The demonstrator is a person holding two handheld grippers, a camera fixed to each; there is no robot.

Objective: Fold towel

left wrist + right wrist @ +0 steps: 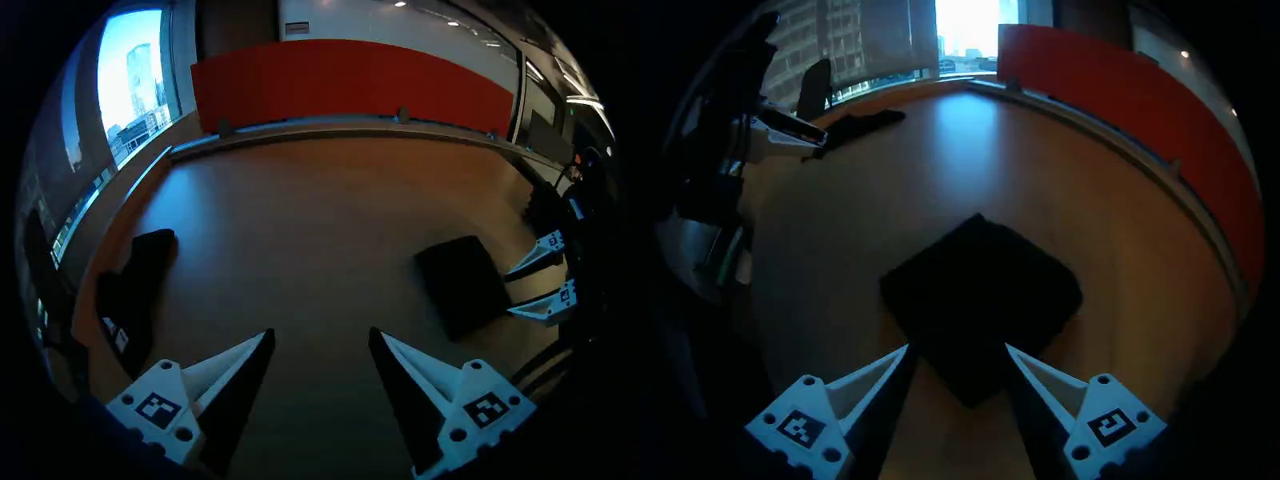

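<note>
A black towel (980,300), folded into a small square, lies flat on the wooden table (1120,264). My right gripper (958,348) is open, and the towel's near corner reaches into the gap between its fingers. In the left gripper view the same towel (464,284) sits at the right, with the right gripper (506,294) at its right edge. My left gripper (320,336) is open over bare wood to the left of the towel, with nothing between its fingers. From the right gripper view it appears far off at the upper left (820,138).
A second dark cloth (140,280) lies crumpled near the table's left edge, also seen as the dark cloth (856,124) by the window. A red partition (352,80) runs along the table's far side. A person's dark sleeve (588,240) holds the right gripper.
</note>
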